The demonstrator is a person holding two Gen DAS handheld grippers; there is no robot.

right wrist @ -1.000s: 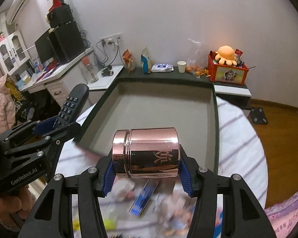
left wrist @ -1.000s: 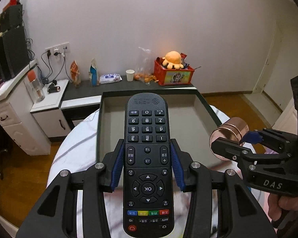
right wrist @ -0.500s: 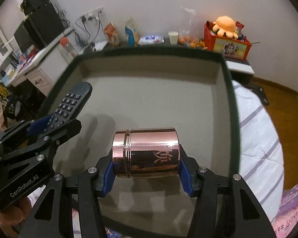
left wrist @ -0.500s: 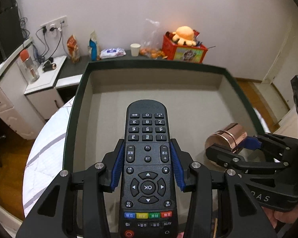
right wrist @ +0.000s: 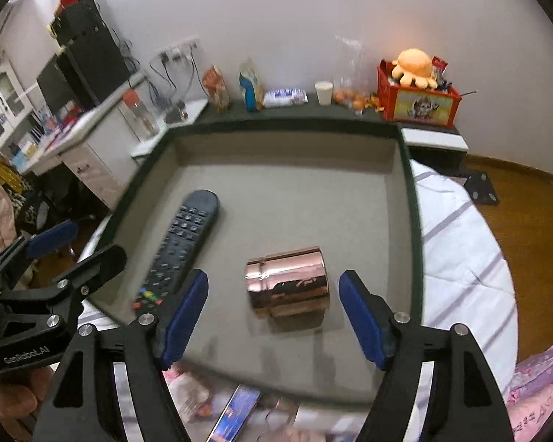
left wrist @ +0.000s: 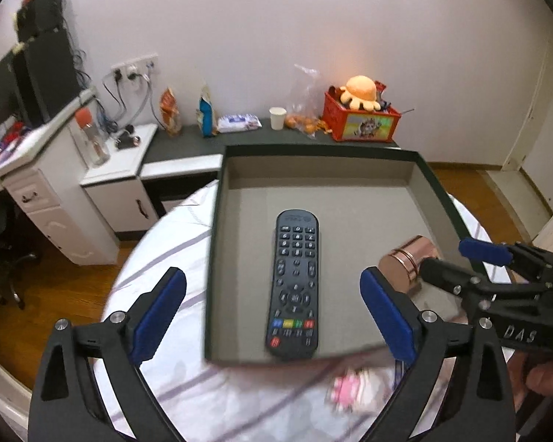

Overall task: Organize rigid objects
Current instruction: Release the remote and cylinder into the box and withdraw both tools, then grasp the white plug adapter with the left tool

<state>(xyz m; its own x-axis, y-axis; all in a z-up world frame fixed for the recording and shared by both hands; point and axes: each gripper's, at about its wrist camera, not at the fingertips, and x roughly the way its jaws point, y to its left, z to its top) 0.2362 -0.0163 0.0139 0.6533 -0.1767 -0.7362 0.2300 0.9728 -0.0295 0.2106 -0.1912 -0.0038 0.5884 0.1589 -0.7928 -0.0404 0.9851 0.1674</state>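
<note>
Striped-cloth round table, bearing one dark-rimmed grey tray. Contents, both released within the last second: black remote control lying flat left of centre; copper tin on its side, right. Left gripper and right gripper spread wide, empty; both placements apparently done.

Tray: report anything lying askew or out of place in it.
The copper tin lies on its side on the tray floor, so it could roll. The remote lies flat, its near end at the tray's front edge.
</note>
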